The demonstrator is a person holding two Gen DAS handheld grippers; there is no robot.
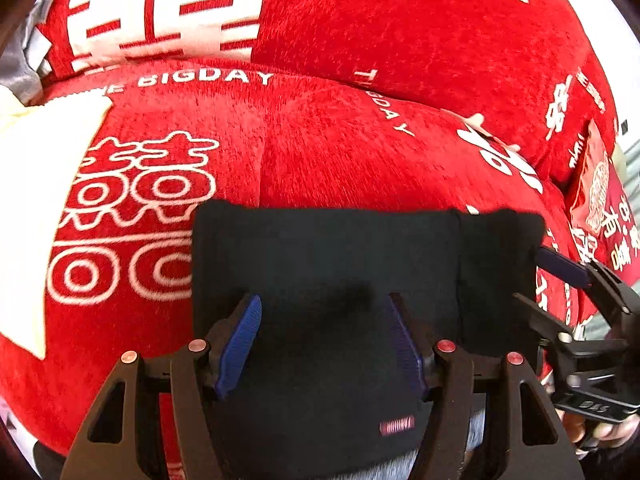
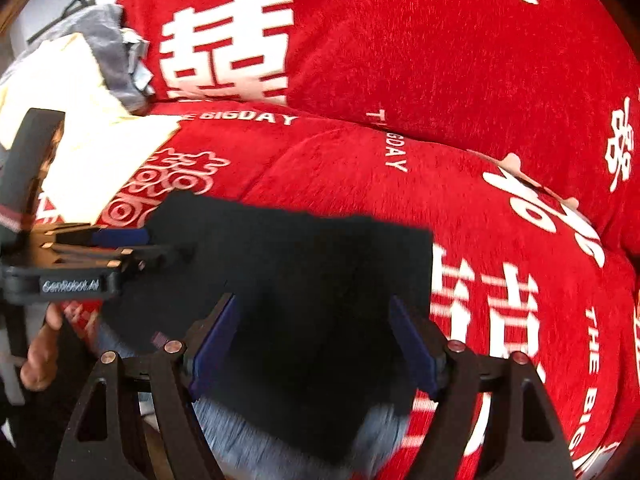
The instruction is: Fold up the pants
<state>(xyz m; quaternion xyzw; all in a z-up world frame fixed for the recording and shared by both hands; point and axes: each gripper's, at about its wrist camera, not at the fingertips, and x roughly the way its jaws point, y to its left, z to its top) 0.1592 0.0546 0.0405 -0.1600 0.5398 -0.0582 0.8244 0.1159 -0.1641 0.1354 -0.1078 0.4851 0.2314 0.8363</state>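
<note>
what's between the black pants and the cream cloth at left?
Only bare red sofa cover with its white printed pattern; nothing lies between the black pants and the cream cloth. Left wrist view shows it best; the right wrist view agrees.

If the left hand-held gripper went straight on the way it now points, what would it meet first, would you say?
Most likely the black pants: the open left hand-held gripper points along the folded cloth, which fills the space between and ahead of its fingers. Past the pants' far edge lies the red sofa cover. Depth is hard to judge here.
</note>
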